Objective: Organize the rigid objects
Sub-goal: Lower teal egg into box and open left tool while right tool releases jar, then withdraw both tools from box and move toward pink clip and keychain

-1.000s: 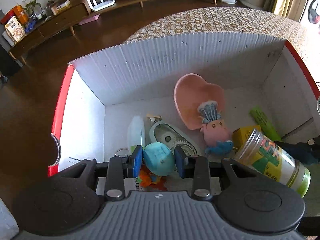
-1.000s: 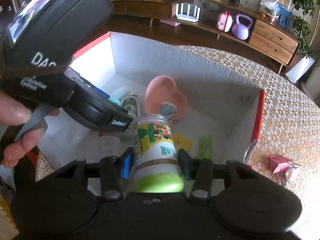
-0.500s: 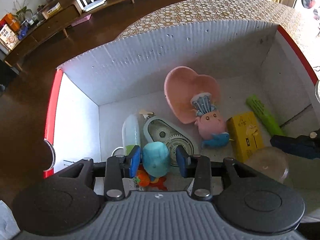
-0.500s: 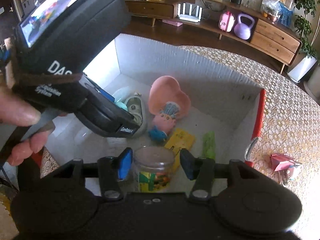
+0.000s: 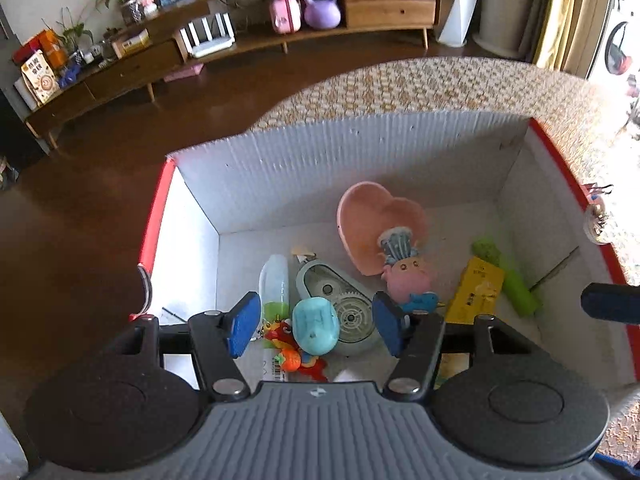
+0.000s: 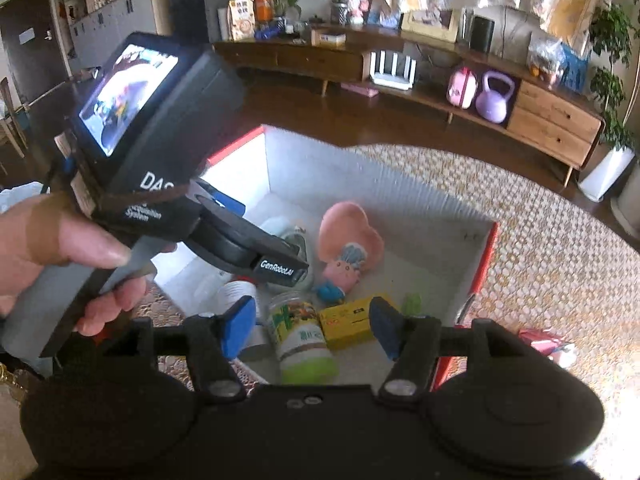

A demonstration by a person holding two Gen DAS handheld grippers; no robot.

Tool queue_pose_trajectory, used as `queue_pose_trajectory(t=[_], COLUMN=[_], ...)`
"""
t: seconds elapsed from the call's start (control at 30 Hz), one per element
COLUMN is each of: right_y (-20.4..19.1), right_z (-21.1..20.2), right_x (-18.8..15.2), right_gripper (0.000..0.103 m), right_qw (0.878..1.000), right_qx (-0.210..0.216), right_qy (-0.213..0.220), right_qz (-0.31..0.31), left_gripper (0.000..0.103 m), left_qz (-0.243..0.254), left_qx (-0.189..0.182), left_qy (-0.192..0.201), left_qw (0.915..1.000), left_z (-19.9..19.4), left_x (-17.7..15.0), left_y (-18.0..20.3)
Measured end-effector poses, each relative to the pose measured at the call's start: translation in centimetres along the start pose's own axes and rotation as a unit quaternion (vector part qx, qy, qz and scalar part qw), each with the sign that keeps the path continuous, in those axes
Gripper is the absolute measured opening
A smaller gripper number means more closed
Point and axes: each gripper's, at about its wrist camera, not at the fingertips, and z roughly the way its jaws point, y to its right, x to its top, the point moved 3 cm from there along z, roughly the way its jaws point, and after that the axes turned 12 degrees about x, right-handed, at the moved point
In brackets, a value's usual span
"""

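A white box with red rims (image 5: pixel 360 160) holds the sorted items. My left gripper (image 5: pixel 316 326) is open above it; a teal egg-shaped object (image 5: pixel 316 330) lies loose between its pads on the box floor. My right gripper (image 6: pixel 312 330) is open above the box (image 6: pixel 400 204); a jar with a green lid (image 6: pixel 300 336) lies on its side below it. A pink heart dish (image 5: pixel 376 224), a pink toy (image 5: pixel 404 276), a yellow carton (image 5: pixel 476 296) and a green tube (image 5: pixel 508 276) lie in the box.
A clear bottle (image 5: pixel 274 280), a grey tape dispenser (image 5: pixel 340 300) and a red-orange toy (image 5: pixel 292 348) lie near the box's front. The left gripper body and hand (image 6: pixel 132 184) fill the left of the right wrist view. A pink packet (image 6: pixel 544 344) lies on the woven table cover.
Both grippers opened and rose. The left let go of the teal object; the right let go of the jar, which now lies in the box.
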Motion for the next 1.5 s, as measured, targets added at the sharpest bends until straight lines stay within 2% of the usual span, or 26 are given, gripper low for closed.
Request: queue_pose_trajectory(t=[0.2,0.57,0.77,0.83,0.87,1.13,1.23,1.3,1.5], right_y=[-0.7,-1.7,-1.3,-0.9,-0.8,3.2,5.4,7.0,10.7], right_z=[-2.6,-8.3,-11.1,-11.9,-12.2,-15.1,-15.9,-16.4,-17.3], right_x=[-0.5,-2.3,-4.0,-4.7,-5.1,-8.8,-10.0,-10.6,-12.4], right_gripper=[0.065,0.080,0.085,0.086,0.086,0.095,0.097,0.102,0.103], right_qw=[1.000,0.998,0.997,0.996,0.996,0.994,0.993,0.991,0.987], right_qx=[0.004,0.015,0.014,0.012,0.009,-0.020,-0.029,-0.035,-0.061], right_qy=[0.021,0.056,0.075,0.080,0.082,0.110,0.118,0.125,0.146], right_qz=[-0.009,-0.022,-0.025,-0.026,-0.026,-0.015,0.006,0.018,0.021], left_gripper=[0.061,0.061,0.061,0.066,0.072,0.074,0.079,0.082,0.082], left_qz=[-0.018,-0.037,-0.037,-0.036,-0.037,-0.047,-0.056,-0.061,-0.076], left_qx=[-0.001,-0.003,-0.009,-0.011,-0.011,-0.026,-0.035,-0.044,-0.084], left_qy=[0.031,0.090,0.126,0.132,0.135,0.147,0.153,0.162,0.163], left_qw=[0.9994,0.9952,0.9913,0.9905,0.9901,0.9877,0.9860,0.9839,0.9802], left_z=[-3.1,-9.8,-13.3,-14.1,-14.5,-15.7,-15.8,-16.1,-15.6], left_x=[-0.5,-1.9,-2.5,-2.7,-2.9,-4.0,-4.1,-4.2,-3.4], left_y=[-0.3,0.4,2.0,2.8,3.2,7.0,8.5,9.7,12.7])
